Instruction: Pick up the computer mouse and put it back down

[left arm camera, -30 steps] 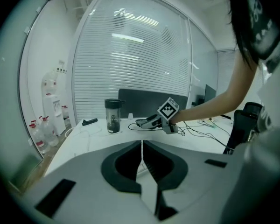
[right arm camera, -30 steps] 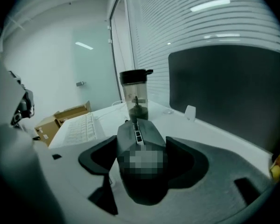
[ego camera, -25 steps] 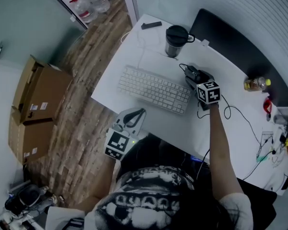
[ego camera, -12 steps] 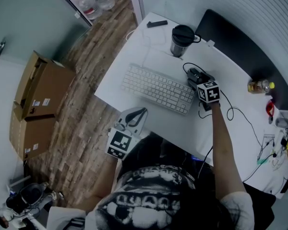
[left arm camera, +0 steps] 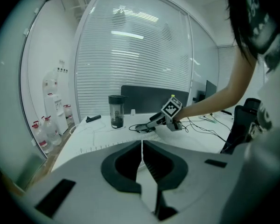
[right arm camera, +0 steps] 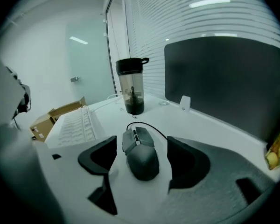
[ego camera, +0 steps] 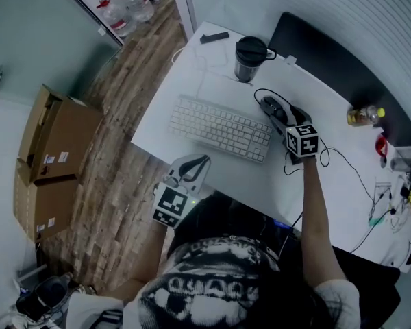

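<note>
A dark wired computer mouse (ego camera: 272,106) (right arm camera: 141,155) rests on the white desk (ego camera: 253,177), to the right of the keyboard. My right gripper (ego camera: 285,117) (right arm camera: 141,146) is open, with one jaw on each side of the mouse. A gap shows on both sides, so the pads do not press on it. From the left gripper view, the right gripper (left arm camera: 151,122) lies low over the desk with its marker cube behind it. My left gripper (ego camera: 190,166) (left arm camera: 142,146) hangs off the desk's near edge, shut, with its jaws touching and nothing between them.
A white keyboard (ego camera: 219,127) lies left of the mouse. A dark tumbler (ego camera: 250,57) (right arm camera: 133,85) stands behind it. A black panel (ego camera: 329,53) lines the back. Cables (ego camera: 342,163) and a bottle (ego camera: 363,117) lie right. Cardboard boxes (ego camera: 55,149) sit on the floor.
My right gripper has drawn back a little toward me, and more of the mouse shows ahead of it. The mouse stays on the desk. The left gripper has kept still.
</note>
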A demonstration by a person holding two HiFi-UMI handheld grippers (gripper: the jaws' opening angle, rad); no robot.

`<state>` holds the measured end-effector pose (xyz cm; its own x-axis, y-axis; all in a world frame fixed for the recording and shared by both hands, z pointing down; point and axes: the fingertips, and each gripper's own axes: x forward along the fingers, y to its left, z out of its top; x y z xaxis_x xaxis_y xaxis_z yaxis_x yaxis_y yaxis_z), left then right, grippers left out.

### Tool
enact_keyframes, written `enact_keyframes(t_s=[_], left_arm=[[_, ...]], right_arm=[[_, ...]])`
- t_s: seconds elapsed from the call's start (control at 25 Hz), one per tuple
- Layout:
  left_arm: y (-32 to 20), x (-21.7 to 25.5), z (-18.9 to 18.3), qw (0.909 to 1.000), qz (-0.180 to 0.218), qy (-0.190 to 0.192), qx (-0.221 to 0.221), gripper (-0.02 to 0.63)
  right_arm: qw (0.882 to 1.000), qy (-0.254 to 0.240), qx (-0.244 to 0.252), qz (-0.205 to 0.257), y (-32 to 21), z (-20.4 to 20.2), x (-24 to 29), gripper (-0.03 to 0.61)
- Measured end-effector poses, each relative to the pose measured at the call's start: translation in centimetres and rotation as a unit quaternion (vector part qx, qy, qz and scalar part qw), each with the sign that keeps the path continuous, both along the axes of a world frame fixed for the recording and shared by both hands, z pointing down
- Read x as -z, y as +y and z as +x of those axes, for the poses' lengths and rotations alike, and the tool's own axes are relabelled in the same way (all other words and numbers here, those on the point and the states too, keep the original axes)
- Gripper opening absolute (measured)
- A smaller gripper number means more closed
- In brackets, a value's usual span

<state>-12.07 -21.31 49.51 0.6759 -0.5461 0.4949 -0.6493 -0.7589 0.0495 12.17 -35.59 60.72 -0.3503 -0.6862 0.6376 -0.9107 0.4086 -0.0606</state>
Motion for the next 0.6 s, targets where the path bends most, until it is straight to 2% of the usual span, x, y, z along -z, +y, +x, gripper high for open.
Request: enact_keyframes(t_s=[0.28, 0.6], left_arm=[[0.3, 0.9, 3.1, 0.9990, 0.012, 0.013, -0.042, 0.011], [2.9, 1.4, 7.4, 0.9927, 0.012, 0.027, -0.117, 0.011]], right_arm=[[0.996, -0.056, -0.050, 0.047, 6.3, 0.5, 4.1, 0.282], [0.987, -0.092, -0.121, 0.055, 16.0, 0.5, 5.5, 0.247]])
